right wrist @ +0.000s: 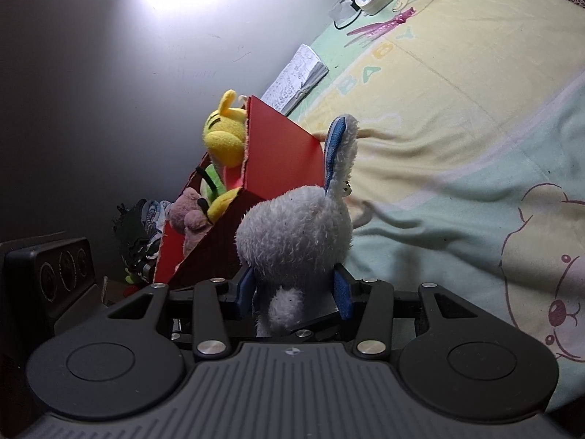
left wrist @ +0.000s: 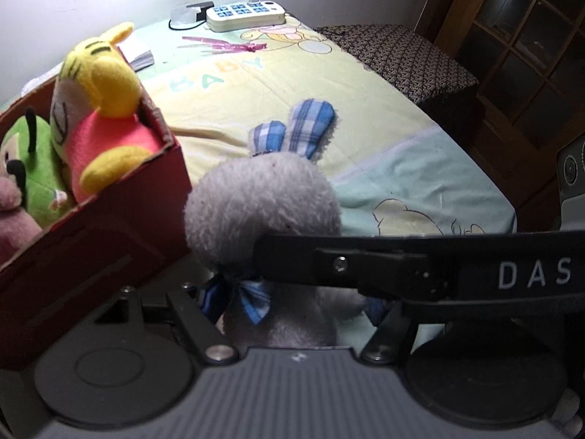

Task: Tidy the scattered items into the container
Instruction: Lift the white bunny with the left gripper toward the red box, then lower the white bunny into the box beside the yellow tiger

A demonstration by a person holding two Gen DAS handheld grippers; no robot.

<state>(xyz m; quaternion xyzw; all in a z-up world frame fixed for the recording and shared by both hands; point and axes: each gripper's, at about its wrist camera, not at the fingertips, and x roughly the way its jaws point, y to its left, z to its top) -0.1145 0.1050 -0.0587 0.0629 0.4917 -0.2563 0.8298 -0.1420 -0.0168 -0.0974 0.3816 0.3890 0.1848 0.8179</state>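
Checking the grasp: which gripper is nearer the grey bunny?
Right. The right gripper is clamped on the grey bunny; the left gripper sits close behind it, beside the red box.

A bed, covered by a pastel "BABY" sheet, was seen bearing a red box, a power strip, a pink ribbon and a notebook.

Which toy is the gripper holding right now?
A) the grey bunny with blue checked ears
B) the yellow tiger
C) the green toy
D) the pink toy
A: in the right wrist view the right gripper is closed on the grey bunny, blue pads on both its sides, while the yellow tiger, green toy and pink toy sit in the red box.
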